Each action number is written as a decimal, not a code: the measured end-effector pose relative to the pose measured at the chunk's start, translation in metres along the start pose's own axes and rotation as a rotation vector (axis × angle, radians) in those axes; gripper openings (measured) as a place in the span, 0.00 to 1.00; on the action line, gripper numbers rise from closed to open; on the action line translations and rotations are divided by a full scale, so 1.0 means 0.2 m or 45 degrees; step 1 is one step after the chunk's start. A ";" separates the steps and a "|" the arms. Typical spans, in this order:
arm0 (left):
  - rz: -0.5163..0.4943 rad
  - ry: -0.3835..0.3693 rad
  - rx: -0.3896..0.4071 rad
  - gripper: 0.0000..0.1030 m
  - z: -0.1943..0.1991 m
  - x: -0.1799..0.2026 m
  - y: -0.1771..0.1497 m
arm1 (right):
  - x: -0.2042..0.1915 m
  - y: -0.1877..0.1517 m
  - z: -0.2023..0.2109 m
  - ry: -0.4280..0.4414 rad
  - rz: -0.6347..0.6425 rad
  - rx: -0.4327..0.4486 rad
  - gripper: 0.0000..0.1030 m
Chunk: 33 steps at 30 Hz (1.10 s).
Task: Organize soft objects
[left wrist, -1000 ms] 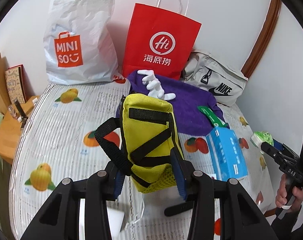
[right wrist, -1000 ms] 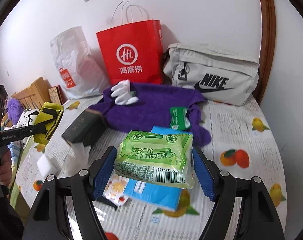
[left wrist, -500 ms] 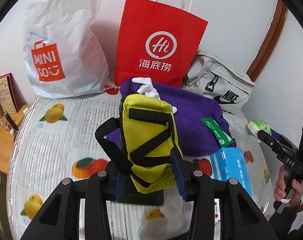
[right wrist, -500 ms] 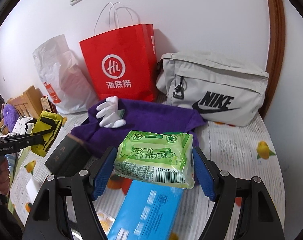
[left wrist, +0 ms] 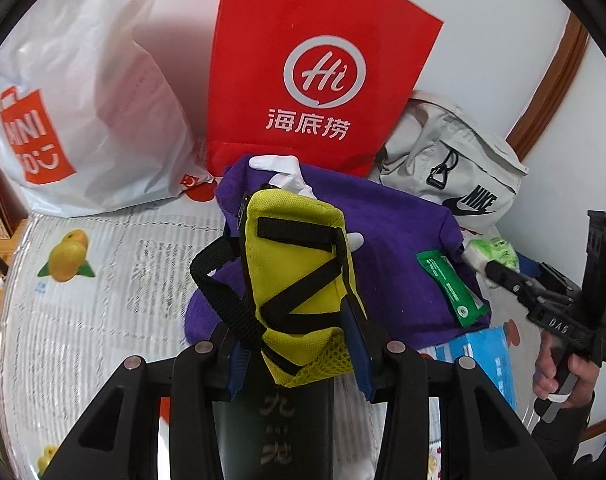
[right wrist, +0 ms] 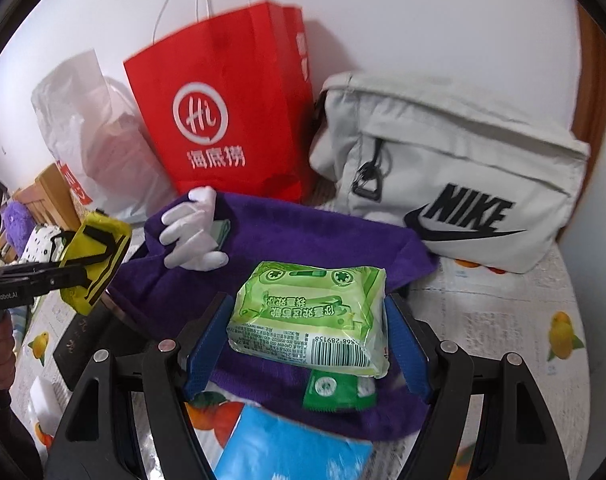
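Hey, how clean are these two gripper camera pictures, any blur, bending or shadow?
Left wrist view: sharp, the red paper bag casting a soft shadow on the wall, strong fisheye bending at the black rim. Right wrist view: slight motion blur on the grey Nike bag and blue pack; the green wipes pack stays crisp.

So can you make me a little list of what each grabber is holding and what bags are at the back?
left gripper: shut on the yellow pouch
right gripper: shut on the green tissue pack
under both: purple towel with a white glove on it
at the back: white plastic bag, red paper bag, grey bag
surface: fruit-print cloth
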<state>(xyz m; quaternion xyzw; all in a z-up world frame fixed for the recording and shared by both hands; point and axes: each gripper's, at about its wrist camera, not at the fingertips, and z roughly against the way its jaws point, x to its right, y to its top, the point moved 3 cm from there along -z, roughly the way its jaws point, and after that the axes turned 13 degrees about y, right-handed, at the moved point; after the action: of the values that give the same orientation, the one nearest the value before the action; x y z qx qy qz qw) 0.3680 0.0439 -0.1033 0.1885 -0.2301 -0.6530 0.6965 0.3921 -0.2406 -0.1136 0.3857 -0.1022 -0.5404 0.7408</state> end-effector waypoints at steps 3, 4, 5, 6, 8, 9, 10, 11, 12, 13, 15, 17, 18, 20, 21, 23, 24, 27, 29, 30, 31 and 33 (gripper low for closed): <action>-0.009 -0.004 -0.022 0.39 -0.06 0.02 0.03 | 0.01 0.00 -0.09 0.013 0.005 -0.061 0.73; -0.009 -0.004 -0.030 0.39 -0.08 0.02 0.04 | 0.02 0.00 -0.11 0.014 0.002 -0.074 0.73; -0.011 -0.011 -0.038 0.39 -0.10 0.03 0.05 | 0.02 -0.01 -0.13 0.017 -0.001 -0.086 0.73; -0.013 -0.021 -0.042 0.39 -0.12 0.04 0.06 | 0.03 -0.01 -0.15 0.020 -0.009 -0.100 0.73; -0.017 -0.044 -0.058 0.39 -0.15 0.07 0.08 | 0.04 -0.01 -0.18 0.027 -0.023 -0.121 0.73; -0.021 -0.045 -0.065 0.39 -0.17 0.08 0.09 | 0.05 -0.01 -0.19 0.029 -0.024 -0.131 0.73; -0.027 -0.041 -0.071 0.39 -0.19 0.09 0.10 | 0.05 -0.02 -0.20 0.028 -0.020 -0.139 0.73; -0.036 -0.032 -0.076 0.40 -0.21 0.11 0.10 | 0.05 -0.02 -0.22 0.020 -0.011 -0.150 0.73; -0.042 -0.013 -0.072 0.40 -0.23 0.12 0.11 | 0.05 -0.02 -0.23 0.010 0.001 -0.162 0.73; -0.051 0.000 -0.089 0.40 -0.26 0.12 0.11 | 0.06 -0.03 -0.24 0.005 0.007 -0.172 0.73; -0.061 0.012 -0.116 0.40 -0.31 0.13 0.10 | 0.07 -0.03 -0.26 0.000 0.001 -0.194 0.73; -0.060 0.027 -0.143 0.40 -0.36 0.13 0.10 | 0.08 -0.04 -0.29 0.004 -0.010 -0.224 0.73; -0.063 0.035 -0.150 0.40 -0.37 0.13 0.10 | 0.09 -0.04 -0.30 0.003 -0.012 -0.235 0.73; -0.075 0.058 -0.162 0.40 -0.40 0.14 0.10 | 0.09 -0.03 -0.31 -0.001 -0.005 -0.251 0.73; -0.085 0.069 -0.170 0.40 -0.41 0.14 0.10 | 0.09 -0.03 -0.32 -0.003 0.000 -0.256 0.73; -0.081 0.070 -0.180 0.40 -0.43 0.14 0.10 | 0.09 -0.03 -0.33 -0.012 0.009 -0.267 0.73; -0.076 0.067 -0.187 0.41 -0.44 0.15 0.10 | 0.09 -0.03 -0.34 -0.016 0.011 -0.273 0.73; -0.068 0.062 -0.204 0.42 -0.45 0.15 0.10 | 0.09 -0.02 -0.36 -0.019 0.015 -0.300 0.73; -0.059 0.055 -0.214 0.42 -0.46 0.15 0.10 | 0.08 -0.02 -0.37 -0.026 0.026 -0.313 0.74; -0.055 0.048 -0.219 0.43 -0.46 0.15 0.10 | 0.08 -0.02 -0.37 -0.031 0.034 -0.320 0.75; -0.051 0.039 -0.224 0.45 -0.46 0.15 0.10 | 0.08 -0.02 -0.36 -0.038 0.043 -0.326 0.76; -0.042 0.025 -0.232 0.52 -0.46 0.15 0.10 | 0.06 -0.03 -0.37 -0.052 0.071 -0.351 0.77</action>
<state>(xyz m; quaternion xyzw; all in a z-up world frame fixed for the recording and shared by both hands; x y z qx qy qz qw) 0.4376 0.0126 -0.1649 0.1346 -0.1596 -0.6809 0.7020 0.4361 -0.2180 -0.1715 0.2661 -0.0525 -0.5363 0.7992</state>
